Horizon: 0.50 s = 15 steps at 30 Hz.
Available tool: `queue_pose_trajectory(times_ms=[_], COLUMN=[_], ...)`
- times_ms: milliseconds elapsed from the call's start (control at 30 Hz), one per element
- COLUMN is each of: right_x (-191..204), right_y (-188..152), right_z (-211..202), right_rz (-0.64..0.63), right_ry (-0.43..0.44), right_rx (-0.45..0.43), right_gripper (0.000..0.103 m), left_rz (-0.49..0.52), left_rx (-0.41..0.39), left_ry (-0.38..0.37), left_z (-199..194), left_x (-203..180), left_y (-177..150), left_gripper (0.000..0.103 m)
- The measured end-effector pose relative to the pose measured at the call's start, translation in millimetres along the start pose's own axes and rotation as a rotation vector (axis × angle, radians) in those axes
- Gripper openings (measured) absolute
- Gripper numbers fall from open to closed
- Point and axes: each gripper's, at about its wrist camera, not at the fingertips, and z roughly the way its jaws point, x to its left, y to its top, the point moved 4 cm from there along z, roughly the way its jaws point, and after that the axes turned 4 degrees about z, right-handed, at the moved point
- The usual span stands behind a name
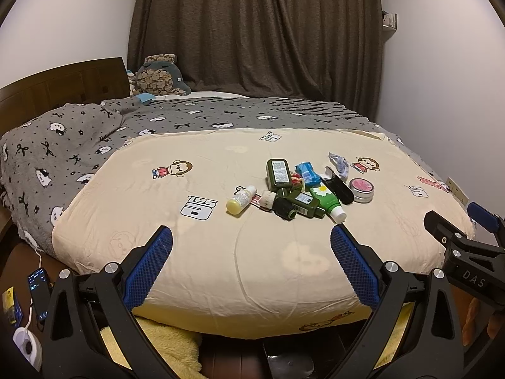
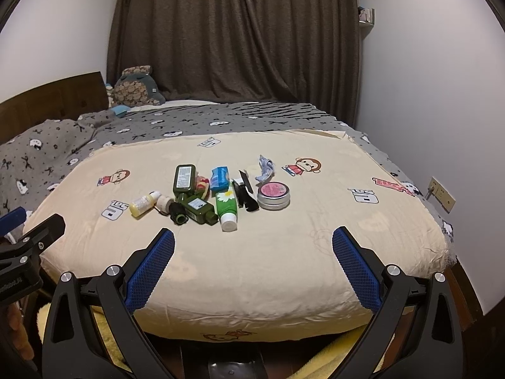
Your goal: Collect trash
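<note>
- A home bedroom: a bed (image 1: 221, 252) with a wooden headboard (image 1: 63, 79) fills the room.
- A cartoon-print cream quilt (image 2: 284, 252) lies over a grey blanket (image 1: 63, 145).
- A plush toy (image 1: 157, 75) sits before dark floor-length curtains (image 1: 252, 31).

Cream quilt (image 1: 221, 252) on the bed's near end, grey blanket (image 1: 79, 145) behind; plush toy (image 1: 157, 75) at far-left corner; phone (image 1: 39, 290) on floor left.

You have a cream quilt (image 2: 284, 252) printed with cartoon monkeys, lying over a grey blanket (image 2: 47, 158) patterned in black and white. On it sit dark green bottles (image 2: 184, 178), a green tube (image 2: 226, 205) with a white daisy, and a pink-lidded silver tin (image 2: 273, 195). Your finger pads (image 1: 148, 271) are blue on black frames, and the curtain (image 1: 252, 31) is brown.
</note>
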Motion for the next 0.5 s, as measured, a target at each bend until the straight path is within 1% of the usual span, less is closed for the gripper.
queue_pose_trajectory(times_ms=[500], right_x=[1.3], right_y=[-0.5], right_z=[0.5], right_rz=[-0.004], right_ry=[0.0], right_rx=[0.003], right_gripper=[0.1], left_rz=[-0.002], left_rx=[-0.005], left_ry=[0.003], left_z=[0.2], left_x=[1.6], left_y=[-1.7], left_gripper=[0.095])
